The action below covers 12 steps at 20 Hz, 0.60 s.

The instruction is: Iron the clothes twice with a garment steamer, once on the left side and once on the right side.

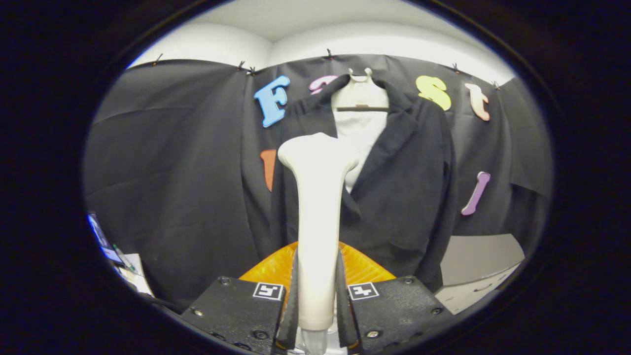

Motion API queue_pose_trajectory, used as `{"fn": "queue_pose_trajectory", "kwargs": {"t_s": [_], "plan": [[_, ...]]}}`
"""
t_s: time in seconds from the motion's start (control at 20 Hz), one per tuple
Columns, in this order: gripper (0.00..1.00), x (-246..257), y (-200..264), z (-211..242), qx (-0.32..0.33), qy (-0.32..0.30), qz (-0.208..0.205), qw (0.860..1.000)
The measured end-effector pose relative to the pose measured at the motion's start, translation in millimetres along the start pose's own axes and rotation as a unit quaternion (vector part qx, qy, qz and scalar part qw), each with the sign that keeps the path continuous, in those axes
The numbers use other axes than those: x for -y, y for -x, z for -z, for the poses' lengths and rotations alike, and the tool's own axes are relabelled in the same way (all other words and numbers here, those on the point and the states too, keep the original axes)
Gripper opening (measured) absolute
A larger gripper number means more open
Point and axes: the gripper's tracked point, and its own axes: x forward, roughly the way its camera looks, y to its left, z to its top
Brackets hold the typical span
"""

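1. Gripper (318, 296) has both fingers pinching the handle of the white steamer (318, 197), which stands upright between them.
2. Steamer head is in front of the dark jacket (394, 197), covering part of its left front.
3. Jacket hangs on a white hanger (360, 93) over a white shirt (362, 130).
4. Orange part (365, 268) sits just behind the fingers; grey box (480, 266) beside the jacket hem.

The gripper (318, 301) has blocky bodies with corner screws and square black-and-white markers.

Steamer (318, 207) clamped between the tongs (317, 301), jacket (394, 197) hanging just beyond.
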Motion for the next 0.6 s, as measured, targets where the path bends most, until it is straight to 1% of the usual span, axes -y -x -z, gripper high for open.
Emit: {"fn": "queue_pose_trajectory", "kwargs": {"t_s": [0.15, 0.3, 0.45, 0.6], "plan": [[0.34, -23.8, -22.0, -27.4, 0.016, 0.012, -0.016, 1.000], [0.34, -35.7, -44.4, -41.5, 0.020, 0.020, -0.018, 0.999], [0.35, -38.6, -64.3, -43.9, 0.016, 0.025, -0.012, 0.999], [0.35, -35.7, -75.4, -33.0, 0.004, 0.024, -0.006, 1.000]]}}
